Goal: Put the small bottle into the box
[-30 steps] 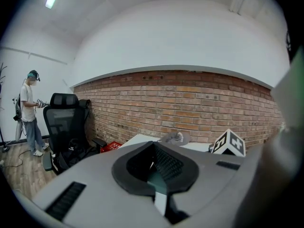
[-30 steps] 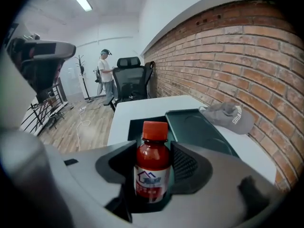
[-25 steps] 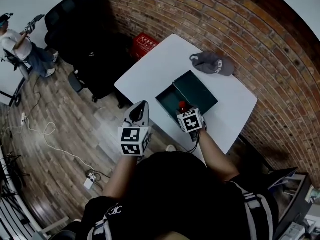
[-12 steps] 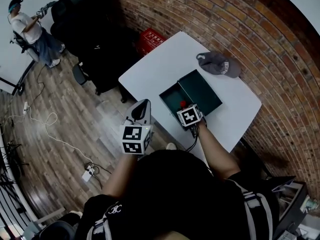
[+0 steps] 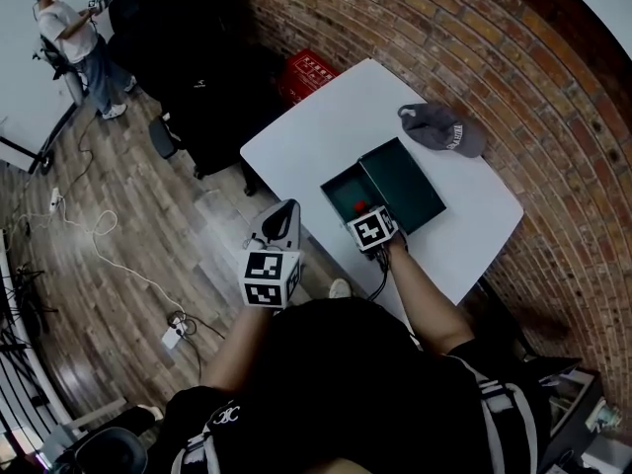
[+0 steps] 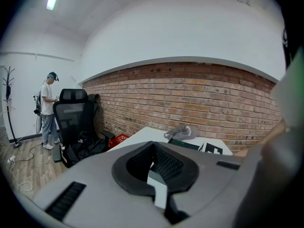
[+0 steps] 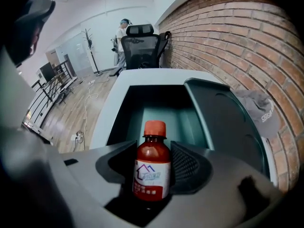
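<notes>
**Bottle held at the open box**

R gripper [image 7: 151, 172] squeezes the small bottle [image 7: 153, 156] from both sides. It's upright, red cap up, so it won't tip. It's at the near edge of the green box [image 7: 164, 99]. Lid [image 7: 228, 127] is flipped back, so there's room inside. L gripper [image 6: 151, 167] is pinched shut, holds nothing, and waits off to the side.

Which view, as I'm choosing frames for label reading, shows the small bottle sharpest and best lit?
Right gripper view: small bottle sharp, evenly lit, though fisheye bows the brick wall. Head view: dim, dark corners, bottle a red speck. Left gripper view: bottle absent.
</notes>
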Tool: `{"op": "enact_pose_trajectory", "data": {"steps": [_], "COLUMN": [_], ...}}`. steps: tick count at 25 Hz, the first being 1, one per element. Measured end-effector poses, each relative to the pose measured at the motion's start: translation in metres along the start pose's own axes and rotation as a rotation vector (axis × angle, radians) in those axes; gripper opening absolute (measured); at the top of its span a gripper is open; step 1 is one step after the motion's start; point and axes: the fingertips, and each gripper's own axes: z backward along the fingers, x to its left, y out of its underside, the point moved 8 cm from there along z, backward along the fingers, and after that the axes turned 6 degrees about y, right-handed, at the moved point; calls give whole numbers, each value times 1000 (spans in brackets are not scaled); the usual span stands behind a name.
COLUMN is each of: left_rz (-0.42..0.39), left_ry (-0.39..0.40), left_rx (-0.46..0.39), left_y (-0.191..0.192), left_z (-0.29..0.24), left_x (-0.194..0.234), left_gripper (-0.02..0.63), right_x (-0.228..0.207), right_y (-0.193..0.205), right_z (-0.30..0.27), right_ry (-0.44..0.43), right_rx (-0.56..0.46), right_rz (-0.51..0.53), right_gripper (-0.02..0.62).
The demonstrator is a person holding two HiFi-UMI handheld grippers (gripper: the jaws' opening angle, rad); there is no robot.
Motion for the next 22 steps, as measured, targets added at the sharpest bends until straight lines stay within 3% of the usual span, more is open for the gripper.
{"op": "enact_pose_trajectory", "data": {"steps": [4, 13, 18, 22], "left_rz": [6, 8, 0, -1], "left_ry": [-12, -6, 4, 10], "left_rx": [12, 15, 13, 11], "left_y": [4, 5, 1, 0], "left_z": [1, -1, -3, -5], "left_x": [2, -2, -3, -3], "left_gripper": [9, 9, 9, 9], "right_x": [7, 6, 3, -7], "right_y": [4, 3, -7, -19], "right_z": [-6, -2, 13, 41], "right_ry": [-17, -81, -88, -81], "right_rx": [46, 12, -138, -348], "right_rz": [47, 45, -8, -149], "right_gripper": [219, 222, 235, 233]}}
